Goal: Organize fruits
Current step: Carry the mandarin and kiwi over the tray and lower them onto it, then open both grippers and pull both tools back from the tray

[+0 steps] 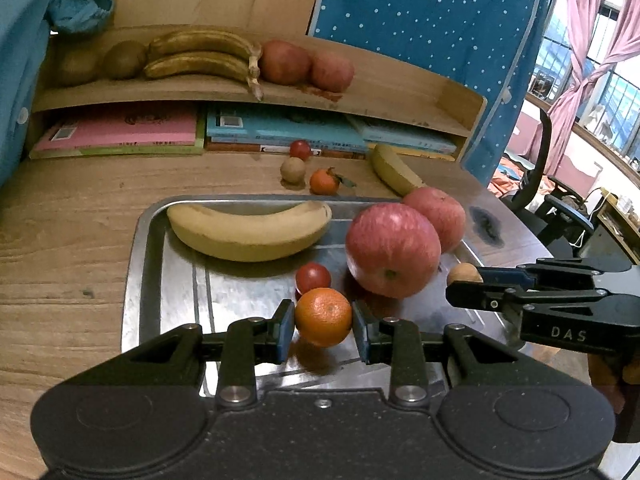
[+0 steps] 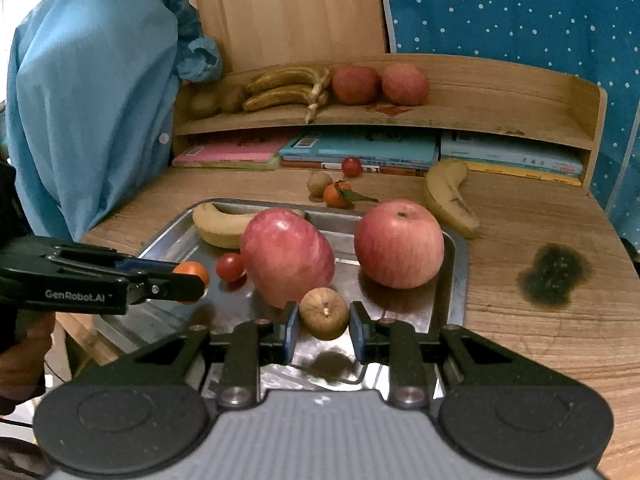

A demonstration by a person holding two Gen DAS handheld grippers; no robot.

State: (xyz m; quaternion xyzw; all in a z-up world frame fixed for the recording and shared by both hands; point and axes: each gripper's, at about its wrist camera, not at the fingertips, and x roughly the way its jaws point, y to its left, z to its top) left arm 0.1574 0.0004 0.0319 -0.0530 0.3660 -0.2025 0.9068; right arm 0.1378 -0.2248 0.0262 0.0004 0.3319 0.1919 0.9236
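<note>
Wooden desk [image 1: 60, 220] (dark stain [image 2: 554, 274]), steel tray [image 1: 168, 272].

In the right wrist view, the near apple [image 2: 287, 257] hides much of the tray's banana [image 2: 218, 224]. The left gripper [image 2: 192, 280] covers most of its orange [image 2: 193, 270], and the book [image 2: 360, 148] titles under the shelf are too small to read.

The metal tray [image 1: 160, 248] is shiny and scratched, mirroring the fruit. The wooden table [image 2: 520, 340] shows rough grain and a dark stain on the right. The orange [image 1: 323, 316] has dimpled, glossy peel; the apples [image 2: 398, 244] look smooth and waxy. The far wooden shelf [image 2: 480, 92] is matt.
</note>
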